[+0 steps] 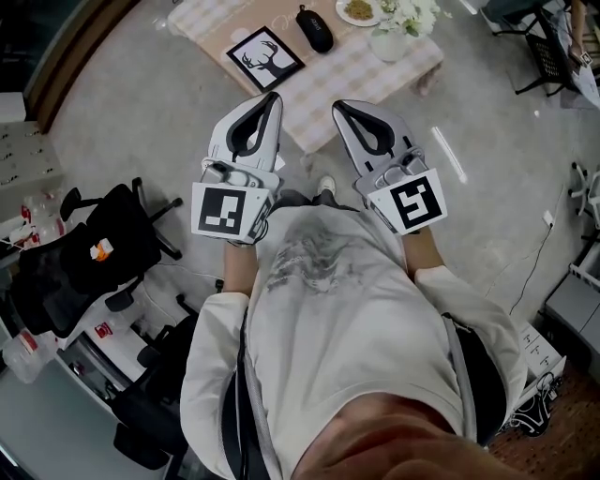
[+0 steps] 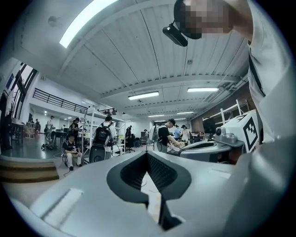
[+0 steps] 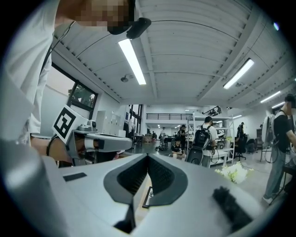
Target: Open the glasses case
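**Not a thing done yet: case closed, both claws short of it**

The glasses case (image 1: 315, 28) lies on the checked surface (image 1: 347, 70), toward its far side, between the framed deer picture (image 1: 264, 56) and the plate (image 1: 359, 11), and it looks closed. The left claw (image 1: 274, 97) and right claw (image 1: 341, 107) are both clenched on nothing, level and side by side off the surface's near corner, well apart from the case. By the look of it, everything is left: reach the case, grip it, lift the lid.

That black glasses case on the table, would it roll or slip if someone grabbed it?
The glasses case looks rounded and oblong, so it may rock if nudged. Its domed shape suggests a rigid, probably light shell. The checked tablecloth beneath should limit sliding.
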